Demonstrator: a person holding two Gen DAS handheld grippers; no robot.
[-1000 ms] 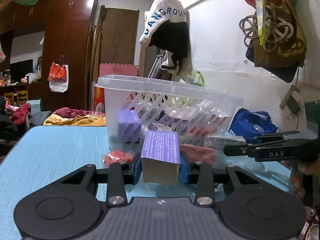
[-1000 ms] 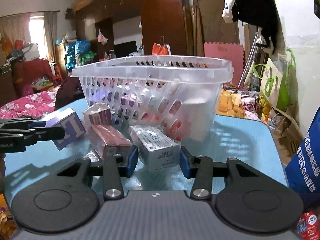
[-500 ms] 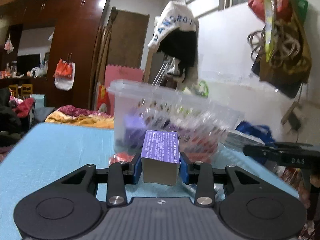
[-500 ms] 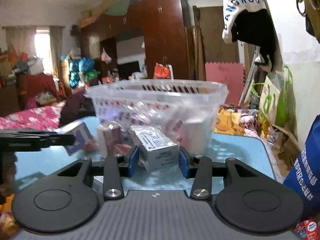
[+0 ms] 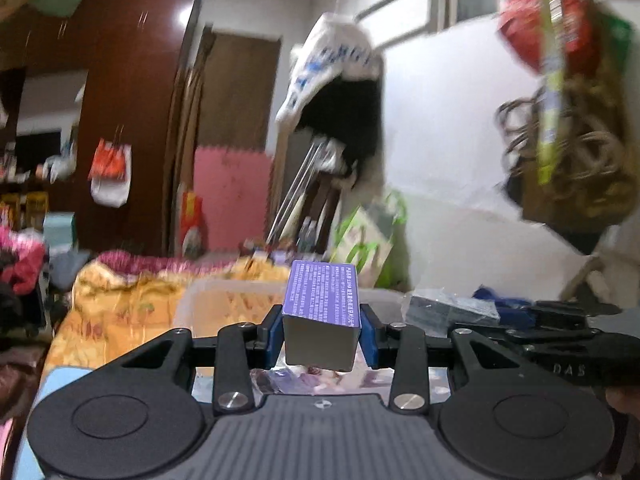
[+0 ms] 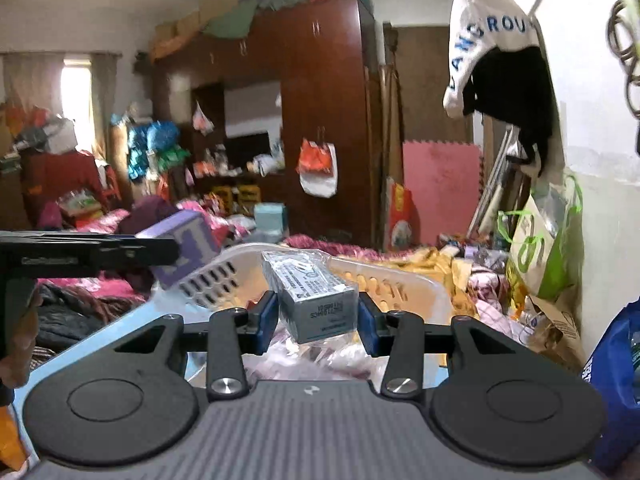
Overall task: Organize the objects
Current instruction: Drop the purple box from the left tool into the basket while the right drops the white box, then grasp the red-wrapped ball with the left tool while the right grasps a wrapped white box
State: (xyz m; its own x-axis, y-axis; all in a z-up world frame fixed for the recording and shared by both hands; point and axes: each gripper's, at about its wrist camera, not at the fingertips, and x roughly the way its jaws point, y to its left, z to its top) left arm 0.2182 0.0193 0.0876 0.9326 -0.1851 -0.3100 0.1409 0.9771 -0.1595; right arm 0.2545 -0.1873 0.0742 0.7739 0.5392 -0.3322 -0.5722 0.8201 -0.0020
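Note:
My left gripper is shut on a purple box and holds it above the near rim of the clear plastic basket. My right gripper is shut on a grey box wrapped in clear plastic, raised over the basket. The purple box and the left gripper also show at the left of the right wrist view. The grey box and the right gripper show at the right of the left wrist view. Several packets lie inside the basket below both grippers.
The basket stands on a light blue table. A white wall with hanging bags is on the right. A blue bag sits at the table's right. Bedding and clutter lie beyond the table.
Both grippers have risen from table level, each carrying its box, and now sit above the basket's rim. The basket has dropped low in both views.

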